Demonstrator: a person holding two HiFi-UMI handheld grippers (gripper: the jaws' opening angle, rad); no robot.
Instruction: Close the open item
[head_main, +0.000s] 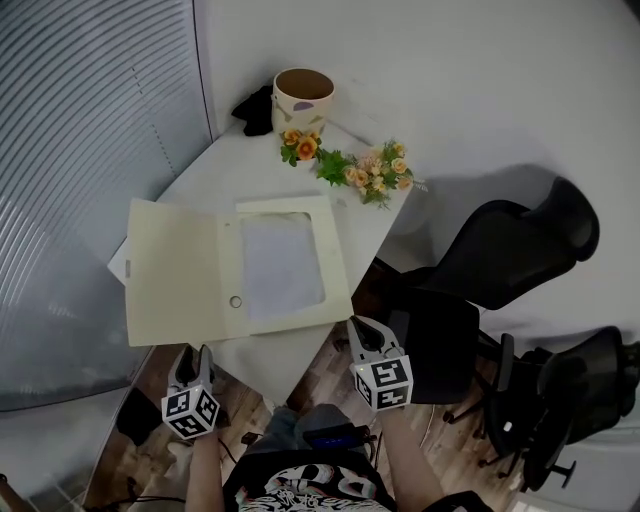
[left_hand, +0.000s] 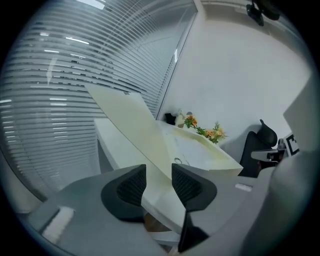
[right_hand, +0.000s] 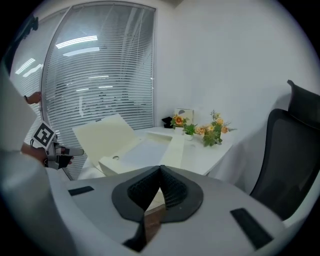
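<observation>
A cream file box (head_main: 285, 265) lies open on the white table (head_main: 200, 175). Its lid (head_main: 175, 270) is swung out to the left over the table's edge and slants upward in both gripper views. My left gripper (head_main: 195, 357) hovers just below the lid's near edge. Its jaws are open, and the lid (left_hand: 135, 120) runs through the gap (left_hand: 159, 175) without the pads pressing on it. My right gripper (head_main: 365, 335) sits at the table's near corner, by the box's near right corner. Its jaws (right_hand: 160, 172) are shut with nothing between them, facing the box (right_hand: 145, 150).
At the table's far end stand a beige pot (head_main: 303, 98), a black object (head_main: 255, 110) and a spray of artificial flowers (head_main: 365, 170). Black office chairs (head_main: 500, 250) crowd the right side. A blind-covered glass wall (head_main: 90, 150) runs along the left. The person's legs are below.
</observation>
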